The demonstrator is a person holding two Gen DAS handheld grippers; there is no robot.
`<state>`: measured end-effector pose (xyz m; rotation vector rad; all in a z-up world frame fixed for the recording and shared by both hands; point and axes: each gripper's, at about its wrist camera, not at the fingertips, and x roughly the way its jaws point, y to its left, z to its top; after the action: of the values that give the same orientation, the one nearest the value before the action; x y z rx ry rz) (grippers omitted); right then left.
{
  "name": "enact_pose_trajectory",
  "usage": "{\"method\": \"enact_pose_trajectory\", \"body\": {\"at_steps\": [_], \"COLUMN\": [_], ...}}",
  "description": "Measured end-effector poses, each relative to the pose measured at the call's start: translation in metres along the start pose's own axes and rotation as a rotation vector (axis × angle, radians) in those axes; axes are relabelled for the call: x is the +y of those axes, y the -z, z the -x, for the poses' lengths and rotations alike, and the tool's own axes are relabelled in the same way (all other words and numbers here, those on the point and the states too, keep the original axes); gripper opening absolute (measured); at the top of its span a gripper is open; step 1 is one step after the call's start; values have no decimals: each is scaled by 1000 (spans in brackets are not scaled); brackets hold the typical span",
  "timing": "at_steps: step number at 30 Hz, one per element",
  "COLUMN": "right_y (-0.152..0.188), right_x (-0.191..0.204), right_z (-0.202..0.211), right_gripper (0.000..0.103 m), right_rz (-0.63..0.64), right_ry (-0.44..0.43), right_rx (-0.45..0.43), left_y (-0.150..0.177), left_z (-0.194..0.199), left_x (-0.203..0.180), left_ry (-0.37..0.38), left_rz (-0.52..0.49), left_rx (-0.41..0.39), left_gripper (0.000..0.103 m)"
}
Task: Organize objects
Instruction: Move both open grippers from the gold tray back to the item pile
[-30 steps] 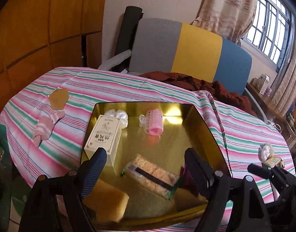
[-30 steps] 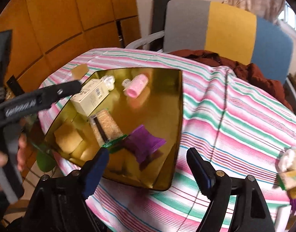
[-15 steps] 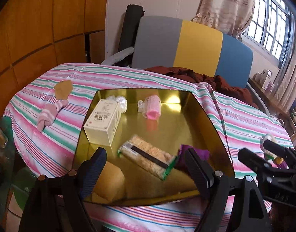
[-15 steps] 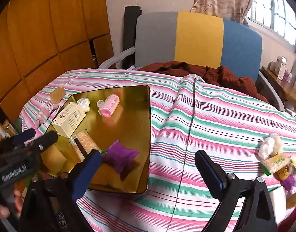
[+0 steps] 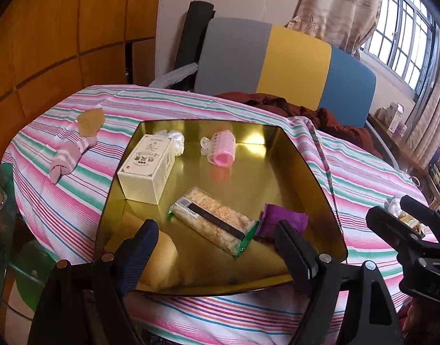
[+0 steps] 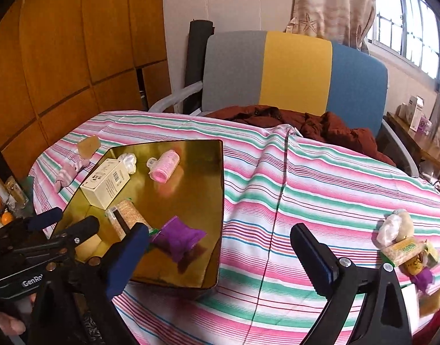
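1. Your left tool (image 5: 214,247) hangs over the near edge of the gold tray (image 5: 311,172) with its jaws spread and nothing between them; it looks parked there, ready to steady the tray or take the next item.
2. Your right tool (image 6: 220,256) has just been opening its jaws, and they now stand wide with only striped cloth between them. I judge it has let go and is free for another pickup.
3. The tray sits on the left half of the desk (image 6: 320,172) and serves as the collecting spot. It holds a cream box (image 5: 146,168), a pink roller (image 5: 221,151), a snack packet (image 5: 214,221), a purple pouch (image 6: 178,237) at its near right, and a yellow sponge (image 5: 162,261) at the near left.
4. Loose things remain outside it: a small pile of packets (image 6: 406,247) at the desk's right edge, near your right tool, and a rolled pink sock (image 5: 70,158) beside a brown card (image 5: 90,119) on the far left.
5. That pile seems your right tool's natural next target, the sock your left's.
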<state>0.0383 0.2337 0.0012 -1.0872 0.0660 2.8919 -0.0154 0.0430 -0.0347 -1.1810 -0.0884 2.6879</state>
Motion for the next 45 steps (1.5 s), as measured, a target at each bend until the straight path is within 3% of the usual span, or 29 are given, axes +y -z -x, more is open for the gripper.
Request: {"method": "enact_pose_trajectory", "body": {"at_steps": [16,23,32,45], "right_y": [4,2,9,51], "right_x": [-13,-38,-128,-280], "right_z": [10,27,58,115], "right_gripper": [101,101,103,103], "right_rz": [8,-9,-174,-460], "right_ry": [17,79,232,478], "right_rx": [-21,-51,-68,-20], "left_y": [-1,-13,-24,-5], "left_z": [-3,-1,11,1], "left_x": [-7,-22,-86,-175], "left_ry": [57,102,236,420], "left_rz": [-6,-25,-169,-406], "left_rx": [29,12,-16,99], "left_gripper": [84,84,84,84]}}
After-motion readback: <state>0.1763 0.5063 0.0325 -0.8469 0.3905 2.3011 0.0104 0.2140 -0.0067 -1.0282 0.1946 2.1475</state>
